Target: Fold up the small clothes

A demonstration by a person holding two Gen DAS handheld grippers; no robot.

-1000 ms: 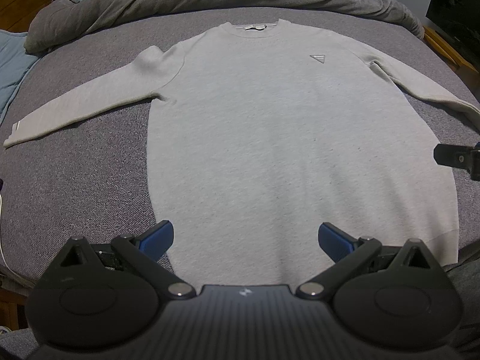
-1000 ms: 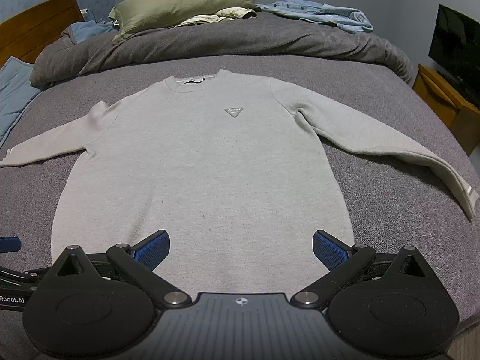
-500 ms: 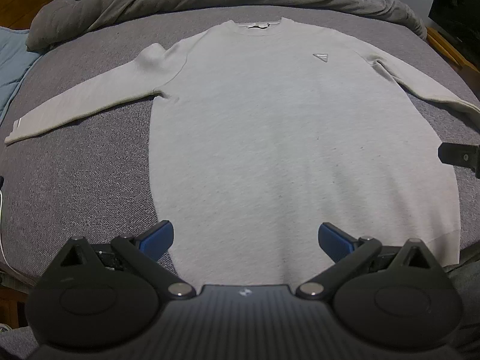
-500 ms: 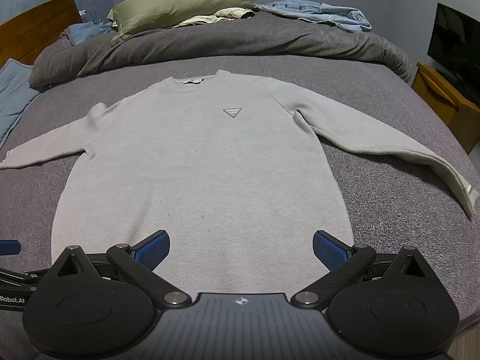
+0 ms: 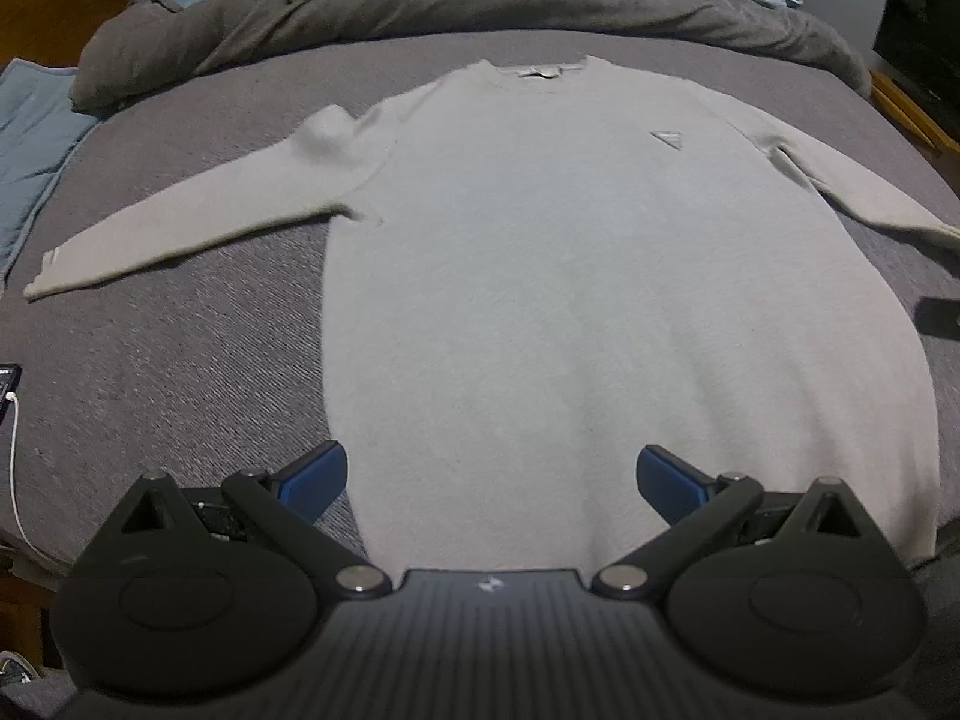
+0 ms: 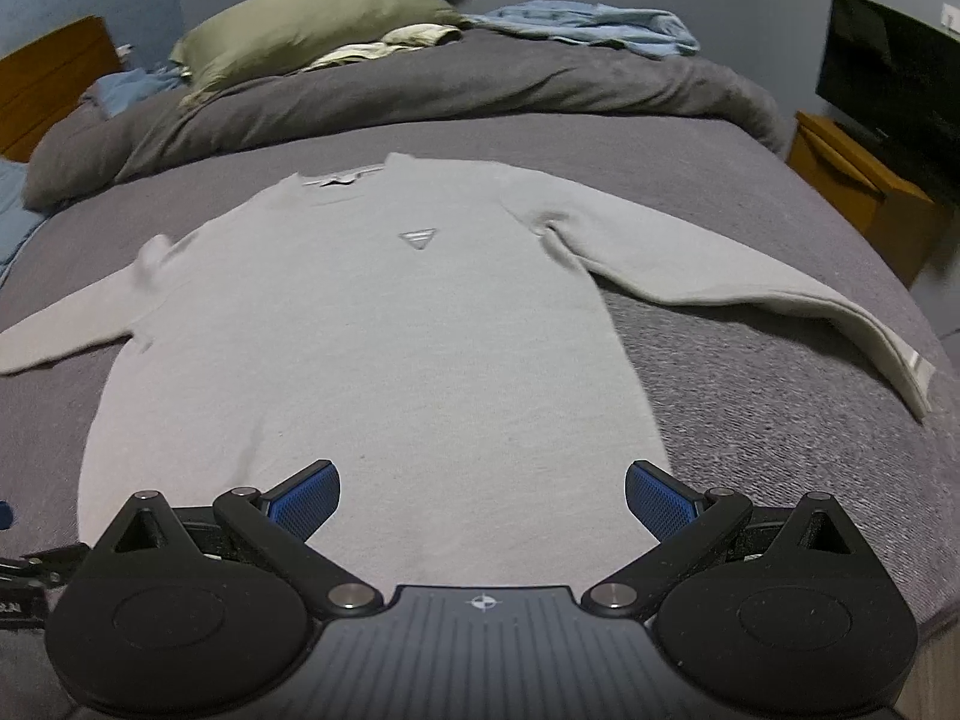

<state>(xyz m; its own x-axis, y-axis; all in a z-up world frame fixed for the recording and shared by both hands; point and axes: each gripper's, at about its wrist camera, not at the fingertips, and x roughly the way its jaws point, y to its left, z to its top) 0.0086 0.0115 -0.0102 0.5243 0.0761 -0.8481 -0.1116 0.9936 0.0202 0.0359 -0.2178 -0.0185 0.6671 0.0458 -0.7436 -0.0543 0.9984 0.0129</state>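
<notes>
Sweatshirt (image 5: 600, 300) flat on bed (image 5: 180, 372), both hand-held grippers (image 5: 489, 474) (image 6: 480, 495) wide, holding nothing

Left gripper (image 5: 491, 474) spread wide, empty; right gripper (image 6: 483, 495) likewise.

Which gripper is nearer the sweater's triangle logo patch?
Right. The right gripper faces the triangle logo patch nearly head-on; for the left gripper, open over the hem, it sits far off to the right.

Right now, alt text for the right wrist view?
A light grey sweatshirt lies flat, front up, sleeves spread, on a grey bed. The right tongs hang open over its hem, holding nothing. Olive pillow behind.
</notes>
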